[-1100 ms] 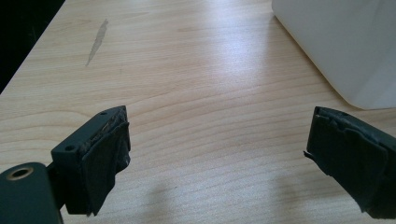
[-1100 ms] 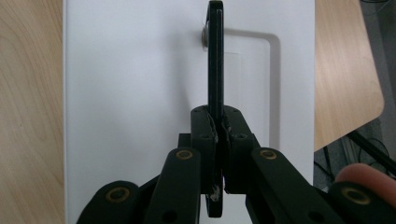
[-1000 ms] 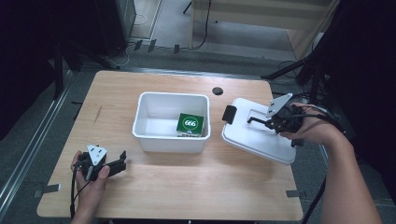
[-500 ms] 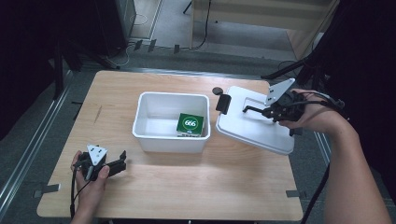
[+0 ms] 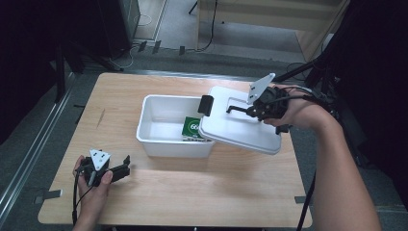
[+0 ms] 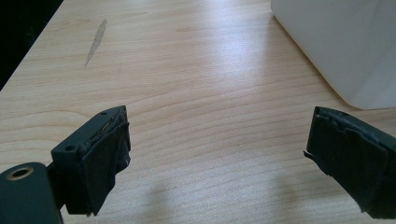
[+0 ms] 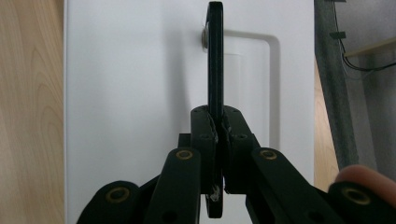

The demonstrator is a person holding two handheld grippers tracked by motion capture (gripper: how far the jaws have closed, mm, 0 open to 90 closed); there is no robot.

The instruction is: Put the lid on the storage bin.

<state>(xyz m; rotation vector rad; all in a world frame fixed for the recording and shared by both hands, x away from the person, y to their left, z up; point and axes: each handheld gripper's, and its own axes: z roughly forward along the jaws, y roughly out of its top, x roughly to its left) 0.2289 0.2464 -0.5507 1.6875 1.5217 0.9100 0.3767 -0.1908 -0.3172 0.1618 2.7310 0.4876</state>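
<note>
A white bin stands mid-table with a green packet inside it. My right gripper is shut on the black handle of the white lid, which hangs tilted above the bin's right end and covers part of the packet. In the right gripper view the jaws pinch the thin handle over the lid. My left gripper rests on the table near the front left, open with nothing between its fingers; the bin's corner lies ahead of it.
A black clip sits on the lid's left end. The wooden table has bare room in front and at the left. A metal rail runs along the left edge, and cables lie on the floor behind.
My right gripper has lifted the lid off the table at the right and carried it leftward, so it now overlaps the bin's right end. The left gripper has not moved.
</note>
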